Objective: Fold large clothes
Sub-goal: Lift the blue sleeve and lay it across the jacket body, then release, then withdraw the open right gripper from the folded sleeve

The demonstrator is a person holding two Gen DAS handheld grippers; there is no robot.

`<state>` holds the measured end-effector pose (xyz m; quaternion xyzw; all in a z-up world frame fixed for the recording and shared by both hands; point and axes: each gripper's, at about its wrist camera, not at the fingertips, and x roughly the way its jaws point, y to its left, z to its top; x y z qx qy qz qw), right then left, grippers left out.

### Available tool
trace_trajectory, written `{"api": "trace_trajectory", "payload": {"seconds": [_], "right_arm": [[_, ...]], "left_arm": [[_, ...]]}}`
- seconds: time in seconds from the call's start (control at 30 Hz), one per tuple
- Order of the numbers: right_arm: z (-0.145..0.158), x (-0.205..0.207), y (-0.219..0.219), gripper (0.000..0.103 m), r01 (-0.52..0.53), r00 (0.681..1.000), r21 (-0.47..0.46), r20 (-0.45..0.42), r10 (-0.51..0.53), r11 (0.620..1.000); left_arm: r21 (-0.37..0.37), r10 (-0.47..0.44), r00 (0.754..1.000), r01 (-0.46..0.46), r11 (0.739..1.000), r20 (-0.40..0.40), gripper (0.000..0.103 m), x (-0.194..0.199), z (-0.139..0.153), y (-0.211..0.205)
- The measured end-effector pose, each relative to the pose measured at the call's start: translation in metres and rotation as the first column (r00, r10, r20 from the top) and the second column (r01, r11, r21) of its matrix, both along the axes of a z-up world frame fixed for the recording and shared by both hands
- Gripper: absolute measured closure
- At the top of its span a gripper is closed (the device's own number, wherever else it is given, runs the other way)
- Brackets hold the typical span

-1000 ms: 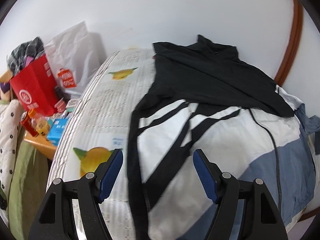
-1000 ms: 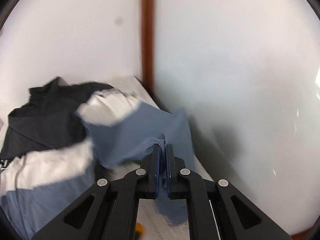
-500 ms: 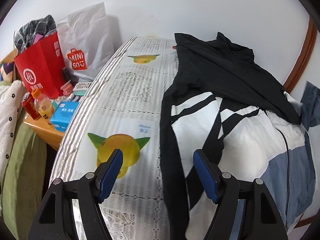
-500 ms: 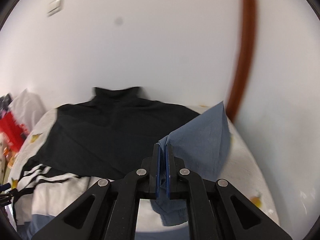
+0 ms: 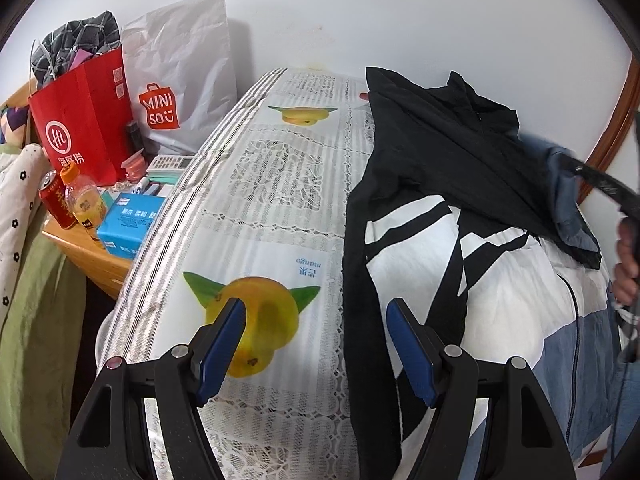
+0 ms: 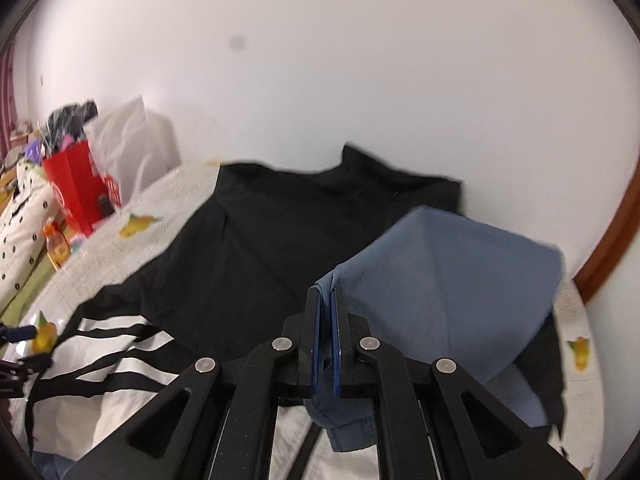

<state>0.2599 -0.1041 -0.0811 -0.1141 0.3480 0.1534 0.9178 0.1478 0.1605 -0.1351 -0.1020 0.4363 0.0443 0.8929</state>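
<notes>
— The right gripper [image 6: 327,300] has its blue pads squeezed tight on a fold of the blue sleeve [image 6: 448,276]; the thin, matte cloth tents up from the jaws and hangs beyond them, over the black upper part of the jacket [image 6: 280,240].

— And the other claw?

— The left gripper [image 5: 316,320] stands wide, nothing between its pads. It hangs over the lace tablecloth [image 5: 272,200], above a printed yellow mango [image 5: 256,320], with the jacket's black edge just to the right of it.

— What does one camera catch that the other misses?

— The left one shows the jacket laid out on the table: black top, white middle crossed by black stripes, blue at the hem. It also shows the side table clutter sharply: a red paper bag [image 5: 86,120], a white Miniso bag [image 5: 180,76], a blue box [image 5: 128,218], a bottle [image 5: 84,200]. At its right edge you see fingers [image 5: 626,280] on the other tool. The right camera alone shows the pinch itself; its background is blurred.
</notes>
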Motion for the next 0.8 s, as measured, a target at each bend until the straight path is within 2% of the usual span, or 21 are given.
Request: {"api": "trace_trajectory", "payload": {"seconds": [0.1, 0.17, 0.2, 0.27, 0.3, 0.33, 0.37, 0.53, 0.8], "right_arm": [[-0.017, 0.013, 0.011, 0.098, 0.005, 0.999, -0.003, -0.044, -0.005, 1.000], [-0.023, 0.018, 0.011, 0.092, 0.015, 0.996, 0.041, -0.083, -0.011, 0.999], [-0.025, 0.020, 0.011, 0.086, 0.025, 0.994, 0.055, -0.104, -0.019, 0.998], [-0.026, 0.019, 0.009, 0.062, 0.035, 0.991, 0.070, -0.135, -0.025, 0.997], [-0.025, 0.016, 0.007, 0.042, 0.033, 0.990, 0.083, -0.139, -0.022, 0.996], [-0.021, 0.009, 0.004, 0.029, 0.029, 0.992, 0.106, -0.127, -0.016, 0.994], [-0.018, 0.003, 0.002, 0.025, 0.026, 0.994, 0.118, -0.113, -0.012, 0.993], [0.003, -0.039, -0.017, 0.023, 0.012, 0.999, 0.112, -0.052, -0.006, 0.994], [0.008, -0.078, -0.082, 0.023, 0.185, 0.982, 0.136, -0.062, -0.178, 0.973]], "left_arm": [[0.002, -0.006, 1.000, 0.006, 1.000, -0.002, 0.032, 0.002, 0.003, 0.003], [0.005, -0.017, 1.000, 0.017, 1.000, -0.003, 0.032, 0.004, 0.005, 0.004], [0.007, -0.021, 1.000, 0.021, 1.000, -0.003, 0.032, 0.005, 0.006, 0.004], [0.011, -0.032, 0.999, 0.032, 0.999, 0.000, 0.032, 0.007, 0.008, 0.003], [0.013, -0.038, 0.999, 0.038, 0.999, 0.001, 0.032, 0.007, 0.009, 0.003], [0.016, -0.042, 0.999, 0.042, 0.999, 0.001, 0.032, 0.008, 0.010, 0.002], [0.018, -0.047, 0.999, 0.047, 0.999, 0.003, 0.032, 0.009, 0.011, 0.001], [0.013, -0.077, 0.997, 0.076, 0.997, 0.019, 0.032, 0.014, 0.016, -0.008], [0.045, -0.138, 0.988, 0.135, 0.990, 0.064, 0.032, 0.014, 0.035, -0.040]]}}
